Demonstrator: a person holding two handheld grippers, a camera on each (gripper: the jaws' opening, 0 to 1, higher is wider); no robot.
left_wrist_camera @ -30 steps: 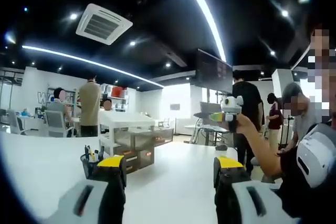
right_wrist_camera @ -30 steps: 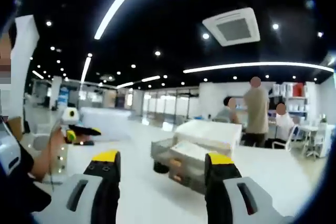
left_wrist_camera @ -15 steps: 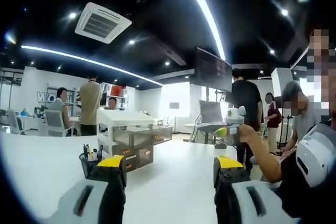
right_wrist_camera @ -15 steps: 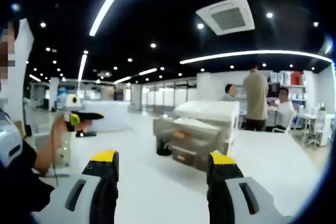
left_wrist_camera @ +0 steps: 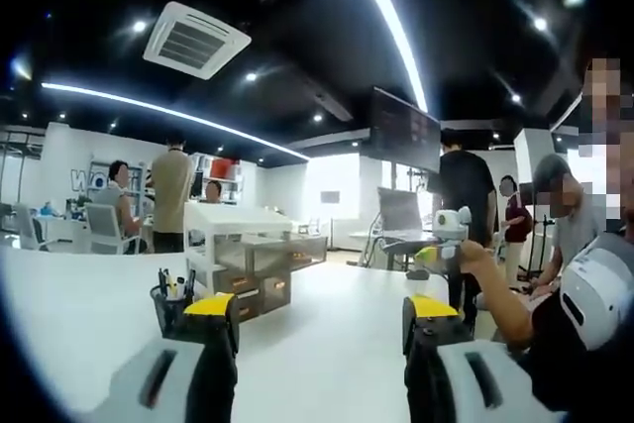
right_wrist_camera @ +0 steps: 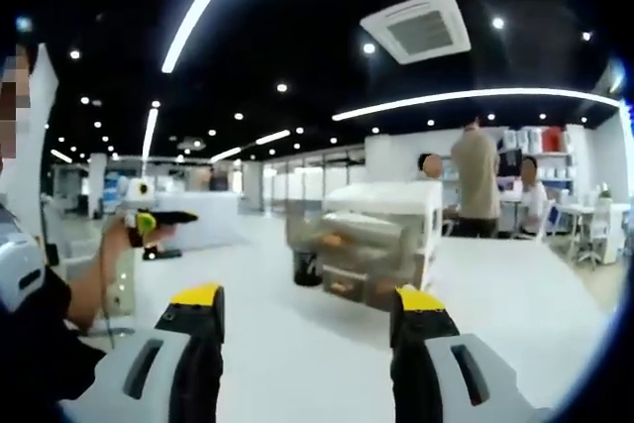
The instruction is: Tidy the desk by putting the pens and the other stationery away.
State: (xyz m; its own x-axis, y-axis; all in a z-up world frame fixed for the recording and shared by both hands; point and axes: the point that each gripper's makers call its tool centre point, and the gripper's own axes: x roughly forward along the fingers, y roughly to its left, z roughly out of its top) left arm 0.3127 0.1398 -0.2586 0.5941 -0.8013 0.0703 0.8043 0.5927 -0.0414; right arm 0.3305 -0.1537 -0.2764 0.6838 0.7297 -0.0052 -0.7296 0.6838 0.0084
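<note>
Left gripper (left_wrist_camera: 319, 319) jaws wide and empty, right gripper (right_wrist_camera: 308, 309) likewise, one black pen cup (left_wrist_camera: 170, 306) mid-desk (left_wrist_camera: 327, 344) beside one drawer organiser (left_wrist_camera: 260, 264), several pens inside, uncountable.

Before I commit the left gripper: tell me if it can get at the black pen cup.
Probably yes. The left gripper is open and empty, and the pen cup stands on the white desk just beyond its left finger, nothing between.
</note>
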